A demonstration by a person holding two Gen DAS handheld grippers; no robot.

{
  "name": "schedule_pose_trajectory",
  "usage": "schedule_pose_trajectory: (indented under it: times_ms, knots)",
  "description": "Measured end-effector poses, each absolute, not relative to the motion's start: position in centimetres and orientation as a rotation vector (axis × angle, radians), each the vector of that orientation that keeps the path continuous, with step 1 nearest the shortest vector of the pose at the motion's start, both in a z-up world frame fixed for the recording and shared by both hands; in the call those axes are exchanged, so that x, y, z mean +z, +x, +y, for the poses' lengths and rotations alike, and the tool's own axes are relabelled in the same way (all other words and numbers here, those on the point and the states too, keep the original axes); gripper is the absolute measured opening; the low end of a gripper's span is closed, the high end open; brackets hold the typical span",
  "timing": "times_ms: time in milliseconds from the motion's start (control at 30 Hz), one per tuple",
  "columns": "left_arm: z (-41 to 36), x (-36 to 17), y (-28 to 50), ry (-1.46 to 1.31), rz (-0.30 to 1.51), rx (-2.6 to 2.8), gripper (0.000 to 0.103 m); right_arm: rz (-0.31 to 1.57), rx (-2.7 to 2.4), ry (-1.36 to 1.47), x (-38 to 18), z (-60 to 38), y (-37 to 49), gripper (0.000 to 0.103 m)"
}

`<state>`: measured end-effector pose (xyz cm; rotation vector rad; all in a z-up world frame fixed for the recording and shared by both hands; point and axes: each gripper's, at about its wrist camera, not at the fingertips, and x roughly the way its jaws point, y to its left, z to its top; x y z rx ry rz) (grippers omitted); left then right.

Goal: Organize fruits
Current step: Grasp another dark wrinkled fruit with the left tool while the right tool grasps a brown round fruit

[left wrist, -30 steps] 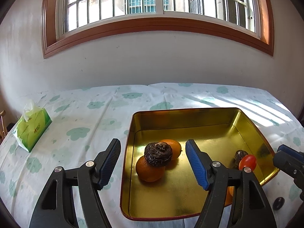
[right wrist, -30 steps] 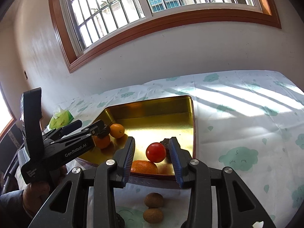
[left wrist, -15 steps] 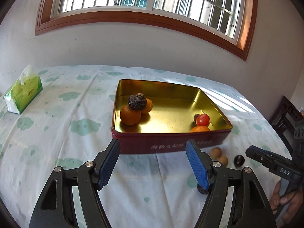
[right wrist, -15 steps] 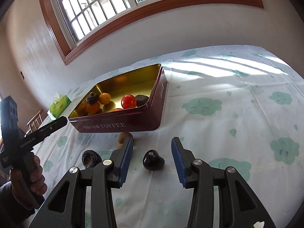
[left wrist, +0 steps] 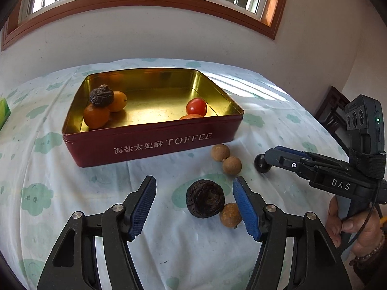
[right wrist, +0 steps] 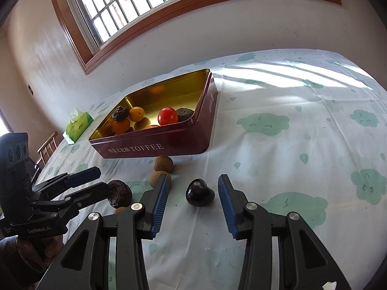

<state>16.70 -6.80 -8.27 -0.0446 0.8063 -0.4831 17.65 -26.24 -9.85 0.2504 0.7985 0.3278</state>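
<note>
A red toffee tin (left wrist: 154,142) with a gold inside holds two oranges (left wrist: 96,116), a wrinkled dark fruit (left wrist: 101,95) and a red tomato (left wrist: 196,106). In front of it on the cloth lie two brown longans (left wrist: 220,152), a third brown one (left wrist: 230,215), a wrinkled dark fruit (left wrist: 205,201) and a shiny black fruit (right wrist: 199,192). My left gripper (left wrist: 194,205) is closing, with the wrinkled fruit between its pads, untouched. My right gripper (right wrist: 193,203) stands open around the black fruit, clear of it.
A green tissue box (right wrist: 78,124) sits at the table's far left, with a wooden chair (right wrist: 48,145) beside it. A dark chair (left wrist: 331,111) stands off the right edge. A person's hand (left wrist: 350,227) holds the right gripper's handle. The cloud-print cloth (right wrist: 290,145) stretches right.
Both grippers drew back from over the tin and came down to the cloth before it. The right one left the tomato in the tin and widened. The left now frames the wrinkled fruit.
</note>
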Motion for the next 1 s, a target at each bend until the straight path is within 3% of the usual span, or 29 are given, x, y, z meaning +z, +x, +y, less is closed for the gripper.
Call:
schedule_pose_trajectory:
  times_ms: [167, 233, 267, 300, 333, 1000]
  knots:
    - [-8.2, -9.1, 17.4, 0.003, 0.847, -0.464, 0.066, 0.805, 0.333, 0.249, -9.9, -26.2, 17.7, 0.040]
    - [-8.5, -9.9, 17.8, 0.018, 0.877, -0.443, 0.061, 0.806, 0.332, 0.257, -10.0, -26.3, 17.8, 0.040]
    - [-8.4, -10.0, 17.9, -0.009, 0.872, -0.456, 0.054, 0.808, 0.331, 0.261, -10.0, -26.3, 17.8, 0.040]
    - [-8.4, -10.1, 18.0, -0.017, 0.882, -0.458, 0.040, 0.810, 0.330, 0.263, -10.0, -26.3, 17.9, 0.040]
    - [-8.2, -10.2, 18.1, -0.023, 0.884, -0.455, 0.038, 0.812, 0.331, 0.261, -10.1, -26.3, 17.9, 0.040]
    - [0.1, -9.7, 16.5, -0.150, 0.823, -0.248, 0.037, 0.885, 0.519, -0.041, -10.5, -15.6, 16.2, 0.040]
